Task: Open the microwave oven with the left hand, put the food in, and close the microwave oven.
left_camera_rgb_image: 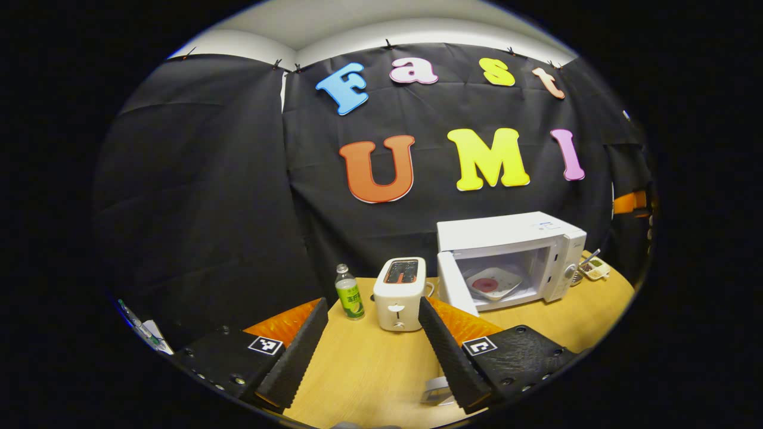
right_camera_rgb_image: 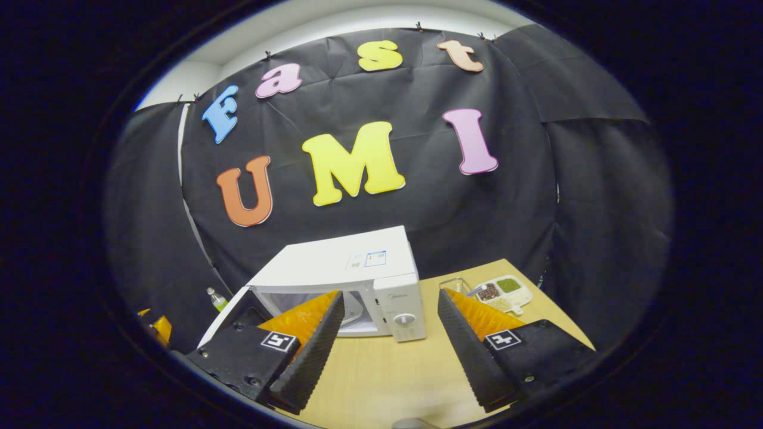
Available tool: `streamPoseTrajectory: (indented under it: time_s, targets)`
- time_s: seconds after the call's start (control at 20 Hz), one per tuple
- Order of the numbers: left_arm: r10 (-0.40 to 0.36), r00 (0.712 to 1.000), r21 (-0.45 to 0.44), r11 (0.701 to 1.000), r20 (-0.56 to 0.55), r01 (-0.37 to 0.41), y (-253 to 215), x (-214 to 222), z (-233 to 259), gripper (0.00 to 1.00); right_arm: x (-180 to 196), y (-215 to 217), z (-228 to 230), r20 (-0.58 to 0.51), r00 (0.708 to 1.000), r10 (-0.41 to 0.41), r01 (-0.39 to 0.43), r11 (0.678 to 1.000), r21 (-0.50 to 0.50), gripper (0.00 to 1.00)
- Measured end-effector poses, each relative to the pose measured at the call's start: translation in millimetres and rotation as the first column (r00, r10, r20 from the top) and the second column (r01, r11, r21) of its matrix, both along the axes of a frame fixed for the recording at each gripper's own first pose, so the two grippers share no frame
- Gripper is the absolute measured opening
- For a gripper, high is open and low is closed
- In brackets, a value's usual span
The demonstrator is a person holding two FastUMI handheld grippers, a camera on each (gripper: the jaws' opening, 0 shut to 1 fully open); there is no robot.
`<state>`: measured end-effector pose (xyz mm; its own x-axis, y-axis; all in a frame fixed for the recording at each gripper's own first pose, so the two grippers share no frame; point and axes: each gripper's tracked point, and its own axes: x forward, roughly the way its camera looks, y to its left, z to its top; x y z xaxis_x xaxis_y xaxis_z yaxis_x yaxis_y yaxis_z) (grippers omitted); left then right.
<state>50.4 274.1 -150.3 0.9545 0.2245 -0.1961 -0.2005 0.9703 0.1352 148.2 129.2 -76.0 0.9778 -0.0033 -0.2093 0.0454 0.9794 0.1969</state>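
A white microwave oven (left_camera_rgb_image: 512,238) stands on the wooden table (left_camera_rgb_image: 369,363) with its door (left_camera_rgb_image: 456,285) swung open to the left. Inside it lies a white plate with a red piece of food (left_camera_rgb_image: 493,282). My left gripper (left_camera_rgb_image: 372,351) is open and empty, low over the table, well short of the oven. In the right gripper view the microwave oven (right_camera_rgb_image: 357,271) sits just ahead, its control panel with a knob (right_camera_rgb_image: 405,320) facing me. My right gripper (right_camera_rgb_image: 387,351) is open and empty in front of the oven.
A white toaster (left_camera_rgb_image: 400,293) and a green-labelled bottle (left_camera_rgb_image: 349,293) stand left of the oven door. A compartment tray of small foods (right_camera_rgb_image: 503,293) with a spoon lies right of the oven. A small white object (left_camera_rgb_image: 435,393) lies near the table's front edge.
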Motion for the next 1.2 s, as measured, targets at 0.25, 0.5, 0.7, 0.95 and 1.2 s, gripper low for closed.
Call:
streamPoseTrajectory:
  time_s: [0.25, 0.5, 0.7, 0.95, 1.2]
  targets:
    - [-0.031, 0.999, -0.084, 0.996, -0.006, 0.031, 9, -1, -53, 0.06, -52, -12, 51, 0.052, 0.998, -0.021, 0.024, 0.999, -0.047, 1.0]
    - [-0.095, 0.994, -0.106, 0.99, -0.06, 0.088, 0, -2, -105, 0.0, -86, -15, 93, 0.134, 0.99, -0.038, 0.05, 0.995, -0.084, 1.0]
    - [-0.177, 0.982, -0.159, 0.974, -0.071, 0.164, -25, -4, -125, 0.0, -94, -5, 96, 0.136, 0.991, -0.02, 0.033, 0.995, -0.094, 0.9]
    - [-0.213, 0.973, -0.164, 0.967, -0.087, 0.197, -47, -12, -133, 0.0, -96, -1, 82, 0.08, 0.996, 0.024, -0.016, 0.995, -0.1, 1.0]
    - [-0.282, 0.958, -0.188, 0.945, -0.056, 0.268, -106, -12, -129, 0.0, -97, -30, 85, 0.058, 0.998, -0.005, 0.012, 0.993, -0.121, 0.92]
